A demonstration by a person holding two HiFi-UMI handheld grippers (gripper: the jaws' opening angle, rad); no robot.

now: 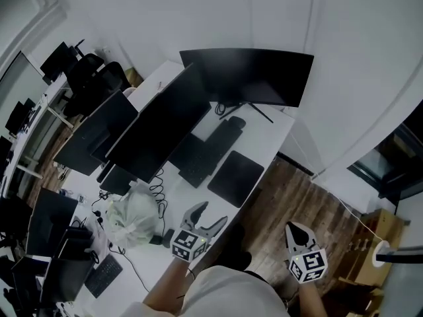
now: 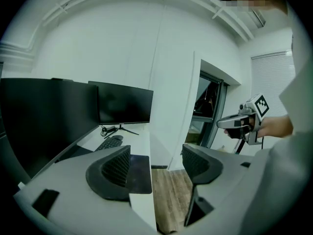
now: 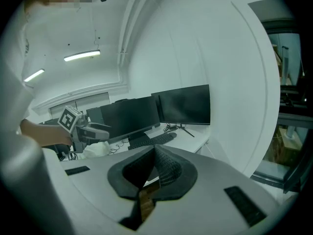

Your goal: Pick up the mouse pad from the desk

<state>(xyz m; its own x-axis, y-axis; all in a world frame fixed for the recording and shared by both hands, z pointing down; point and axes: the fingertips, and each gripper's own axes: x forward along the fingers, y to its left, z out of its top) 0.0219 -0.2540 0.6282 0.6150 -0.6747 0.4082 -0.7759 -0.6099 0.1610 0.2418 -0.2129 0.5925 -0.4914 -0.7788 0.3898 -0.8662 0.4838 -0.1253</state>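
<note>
I see mouse pad (image 1: 236, 177) flat on desk (image 1: 272, 132) edge beside keyboard (image 1: 205, 152); left gripper (image 1: 213, 213) jaws apart, empty, near it; right gripper (image 1: 297, 231) jaws together, empty, over floor (image 1: 324, 200)

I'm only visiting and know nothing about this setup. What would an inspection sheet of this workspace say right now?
Surface: white desk, mostly covered with computer gear.
Job's things: black mouse pad lies flat near the desk's edge, untouched.
Clutter: keyboard beside the pad, mouse beyond it, dark monitors, white plastic bag.
Grippers: left gripper open, nothing between its jaws; right gripper shut and empty, over the floor.
Cables: loose black cables by the bag.
Surroundings: wooden floor, white wall, office chairs at further desks.
</note>
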